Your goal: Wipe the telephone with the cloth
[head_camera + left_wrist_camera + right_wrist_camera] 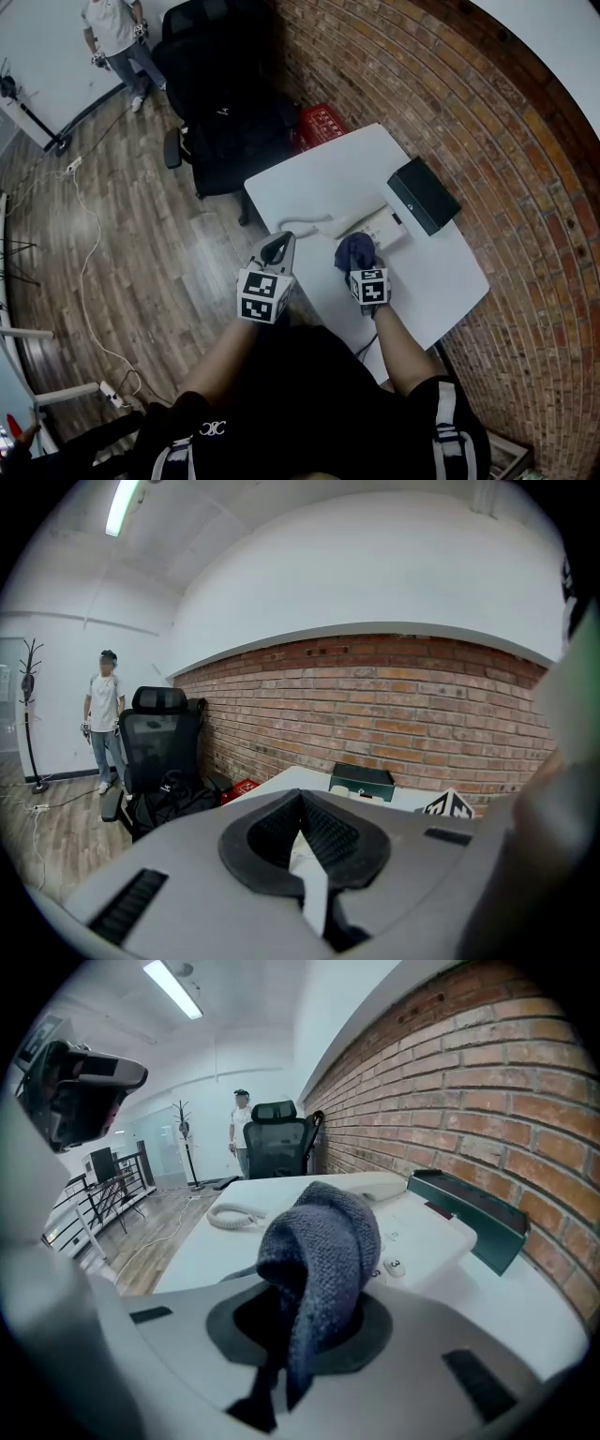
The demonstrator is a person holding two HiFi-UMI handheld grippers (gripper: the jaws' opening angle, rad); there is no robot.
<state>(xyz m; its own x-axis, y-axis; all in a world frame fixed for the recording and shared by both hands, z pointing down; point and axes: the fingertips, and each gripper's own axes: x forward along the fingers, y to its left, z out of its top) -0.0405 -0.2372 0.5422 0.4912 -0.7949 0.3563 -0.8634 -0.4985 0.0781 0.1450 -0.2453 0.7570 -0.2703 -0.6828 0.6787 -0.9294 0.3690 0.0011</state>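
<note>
Right tongs (360, 266): being held closed on the cloth (356, 250), a dark blue bunch being pinched low down and standing up past the tips.
Left tongs (278, 249): being held closed on nothing, by the near edge of the surface (319, 173), off to the left of the right tongs.
Telephone (384, 226): being seen just ahead of the right tongs and slightly to their right, its keys showing directly beyond the cloth.
Long axis: the handset (354, 221) is lying crosswise to the right tongs, its coiled cord (298, 225) trailing off to their left.
Nearer tongs: the right, by far.
Contact: whether the cloth is touching the telephone cannot be told.
Coming move: judged to be a short push forward, then strokes being run sideways along the handset.
</note>
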